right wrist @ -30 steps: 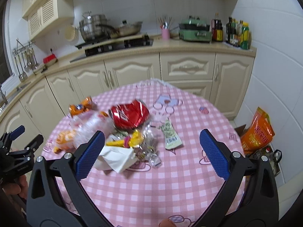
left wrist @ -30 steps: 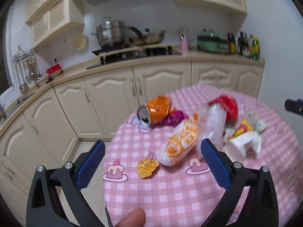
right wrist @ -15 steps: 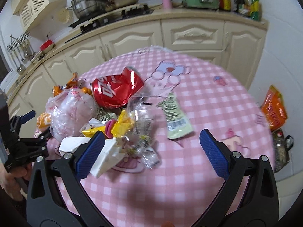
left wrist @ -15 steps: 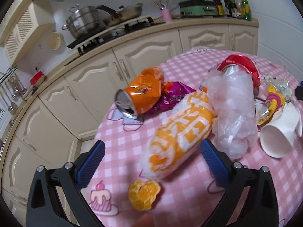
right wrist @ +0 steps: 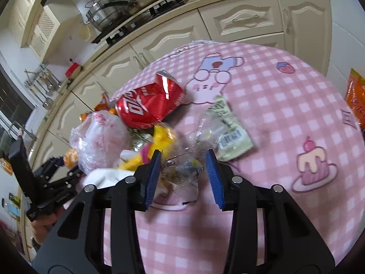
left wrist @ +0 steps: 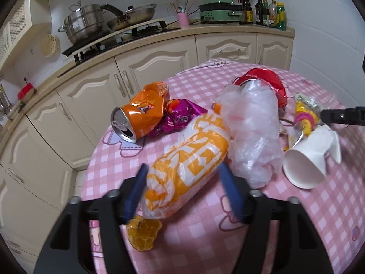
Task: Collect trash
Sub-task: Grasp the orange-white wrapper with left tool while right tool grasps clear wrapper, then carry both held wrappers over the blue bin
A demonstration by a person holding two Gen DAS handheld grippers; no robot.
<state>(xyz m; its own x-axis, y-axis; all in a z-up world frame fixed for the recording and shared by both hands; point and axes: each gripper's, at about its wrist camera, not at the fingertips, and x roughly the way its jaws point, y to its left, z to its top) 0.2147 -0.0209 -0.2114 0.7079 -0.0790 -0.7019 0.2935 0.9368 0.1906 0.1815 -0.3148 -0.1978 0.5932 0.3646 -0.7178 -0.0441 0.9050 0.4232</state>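
Narrowing since 0.5 s ago: left gripper (left wrist: 182, 189) astride orange-white bag (left wrist: 189, 166), right gripper (right wrist: 182, 171) astride clear wrapper (right wrist: 182, 171) beside red Coca-Cola can (right wrist: 148, 107); neither clamped yet.

left gripper (left wrist: 183, 190) straddling orange-white bag (left wrist: 189, 164), pink tablecloth (left wrist: 296, 228)

Legible markings are few. The crushed red can (right wrist: 148, 107), near the desk's (right wrist: 285, 105) far edge, bears white script lettering that cannot be read with certainty. The pale green wrapper (right wrist: 230, 132) carries a barcode; its digits are too small to read. Large white characters on the orange-and-white bag (left wrist: 189, 166) are illegible.
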